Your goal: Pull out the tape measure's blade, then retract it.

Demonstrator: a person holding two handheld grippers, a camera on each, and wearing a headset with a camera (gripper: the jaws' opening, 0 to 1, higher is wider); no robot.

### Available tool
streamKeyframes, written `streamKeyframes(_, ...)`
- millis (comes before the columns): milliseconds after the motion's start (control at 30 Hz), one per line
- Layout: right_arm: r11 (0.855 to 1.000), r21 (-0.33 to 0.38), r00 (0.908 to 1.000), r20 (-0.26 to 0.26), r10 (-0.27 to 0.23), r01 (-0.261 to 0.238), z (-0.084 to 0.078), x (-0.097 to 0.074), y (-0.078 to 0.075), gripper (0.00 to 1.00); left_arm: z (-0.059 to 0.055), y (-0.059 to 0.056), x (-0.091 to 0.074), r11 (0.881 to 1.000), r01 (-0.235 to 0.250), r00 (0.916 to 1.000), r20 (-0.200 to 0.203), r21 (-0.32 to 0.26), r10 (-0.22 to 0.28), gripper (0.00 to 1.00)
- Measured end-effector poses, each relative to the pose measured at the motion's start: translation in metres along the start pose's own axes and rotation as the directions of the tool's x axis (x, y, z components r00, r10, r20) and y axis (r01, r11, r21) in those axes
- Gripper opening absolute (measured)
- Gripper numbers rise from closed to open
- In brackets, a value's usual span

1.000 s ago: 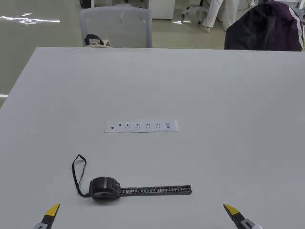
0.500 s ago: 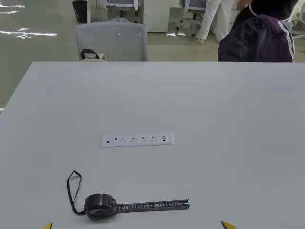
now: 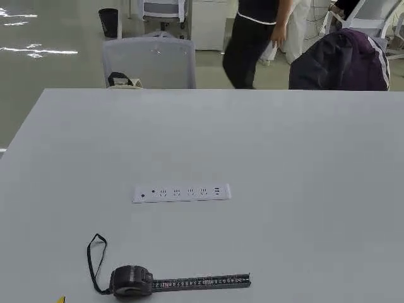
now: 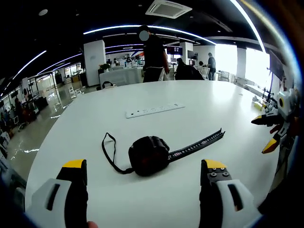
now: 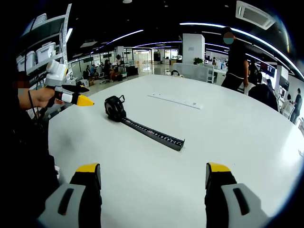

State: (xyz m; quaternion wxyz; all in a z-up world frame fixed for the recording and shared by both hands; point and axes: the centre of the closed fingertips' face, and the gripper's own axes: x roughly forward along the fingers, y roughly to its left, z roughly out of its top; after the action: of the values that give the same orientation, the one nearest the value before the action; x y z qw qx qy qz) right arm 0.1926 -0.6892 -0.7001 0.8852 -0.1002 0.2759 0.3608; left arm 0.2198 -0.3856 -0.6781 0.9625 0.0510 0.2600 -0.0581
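Looking across the table, you have the tape measure lying close to the near edge, left of the middle. Its blade is already drawn part-way out and runs flat along that edge toward your right. Your left gripper faces the case straight on and is the nearer one to it, while your right gripper looks at the blade's free end from the right. Both have their jaws spread wide, clear of the tape and holding nothing, so I judge retracting is what's left.
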Motion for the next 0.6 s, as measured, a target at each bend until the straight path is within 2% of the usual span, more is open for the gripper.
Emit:
streamKeyframes(100,1.000,-0.003,1.0000,-0.003,0.006,-0.006,0.000,0.002,0.001,0.92,0.001,-0.002,0.006,1.000,-0.003,1.0000,0.007,0.000,0.003,0.98)
streamKeyframes(200,1.000,-0.007,0.9999,-0.006,0.014,-0.014,-0.001,0.006,0.001,0.92,-0.001,-0.010,0.016,1.000,0.016,0.9998,0.010,-0.024,-0.016,0.97)
streamKeyframes(267,1.000,-0.010,0.9997,-0.013,0.021,-0.022,-0.001,0.008,0.000,0.91,-0.003,-0.015,0.021,1.000,0.007,1.0000,-0.002,-0.007,-0.007,0.98)
streamKeyframes(367,0.999,-0.010,0.9994,-0.017,0.032,-0.032,-0.003,0.010,-0.002,0.90,0.001,-0.021,0.026,1.000,-0.012,0.9999,0.004,-0.003,0.013,0.97)
streamKeyframes(600,0.999,-0.012,0.9985,-0.029,0.046,-0.047,-0.006,0.015,-0.008,0.87,0.001,-0.027,0.038,0.997,-0.054,0.9985,-0.013,-0.048,0.053,0.94)
